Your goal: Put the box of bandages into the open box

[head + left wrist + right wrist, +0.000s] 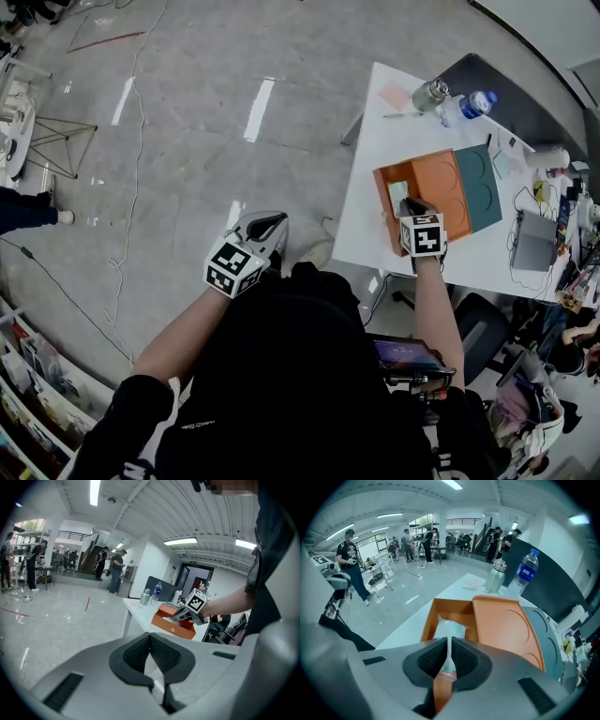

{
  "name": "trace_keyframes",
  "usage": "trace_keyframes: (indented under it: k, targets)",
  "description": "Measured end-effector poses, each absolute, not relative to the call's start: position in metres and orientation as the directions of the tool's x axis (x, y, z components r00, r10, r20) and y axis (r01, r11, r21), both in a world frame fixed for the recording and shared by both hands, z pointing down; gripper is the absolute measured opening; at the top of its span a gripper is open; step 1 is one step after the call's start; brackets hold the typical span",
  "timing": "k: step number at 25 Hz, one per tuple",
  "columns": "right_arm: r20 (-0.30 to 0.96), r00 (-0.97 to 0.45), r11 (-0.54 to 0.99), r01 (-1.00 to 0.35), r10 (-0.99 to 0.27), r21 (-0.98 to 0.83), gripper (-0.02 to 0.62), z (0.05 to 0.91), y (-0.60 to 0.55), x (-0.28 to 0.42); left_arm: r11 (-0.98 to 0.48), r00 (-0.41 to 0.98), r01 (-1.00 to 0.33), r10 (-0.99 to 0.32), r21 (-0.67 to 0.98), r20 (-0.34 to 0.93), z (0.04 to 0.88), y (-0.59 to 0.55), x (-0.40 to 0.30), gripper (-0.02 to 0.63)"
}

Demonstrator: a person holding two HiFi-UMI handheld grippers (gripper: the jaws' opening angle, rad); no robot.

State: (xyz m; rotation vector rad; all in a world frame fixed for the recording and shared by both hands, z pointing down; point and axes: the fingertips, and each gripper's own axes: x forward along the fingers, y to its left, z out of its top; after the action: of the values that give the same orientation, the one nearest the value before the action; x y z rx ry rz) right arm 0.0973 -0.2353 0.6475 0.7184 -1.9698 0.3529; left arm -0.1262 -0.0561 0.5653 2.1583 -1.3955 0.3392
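Observation:
An open orange box (381, 186) stands on the white table (375, 122), its orange lid (506, 625) lying beside it. The box of bandages (450, 627), pale and wrapped in clear film, sits tilted in the orange box's (429, 620) open compartment and shows in the head view too (397, 195). My right gripper (449, 656) is shut on the near edge of its wrap, right over the box (412, 208). My left gripper (272, 223) hangs over the floor left of the table, shut on nothing (150, 653).
Behind the box stand a metal flask (429, 95) and a water bottle (469, 103). A teal tray (483, 187) lies right of the lid, a grey device (534, 239) further right. A chair (473, 328) stands by the table's near edge. People stand far off.

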Motion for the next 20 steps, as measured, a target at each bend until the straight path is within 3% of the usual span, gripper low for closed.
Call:
trace_keyframes:
  k: [13, 20]
  targets:
    - [0.826, -0.386, 0.733, -0.678, -0.411, 0.047, 0.054, 0.621, -0.232, 0.100, -0.403, 0.504, -0.863, -0.724, 0.304, 0.472, 0.560, -0.068, -0.121, 0.009]
    - [0.731, -0.453, 0.682, -0.731, -0.510, 0.023, 0.037, 0.588, -0.226, 0.096, -0.475, 0.562, -0.827, -0.689, 0.302, 0.457, 0.557, -0.076, -0.121, 0.009]
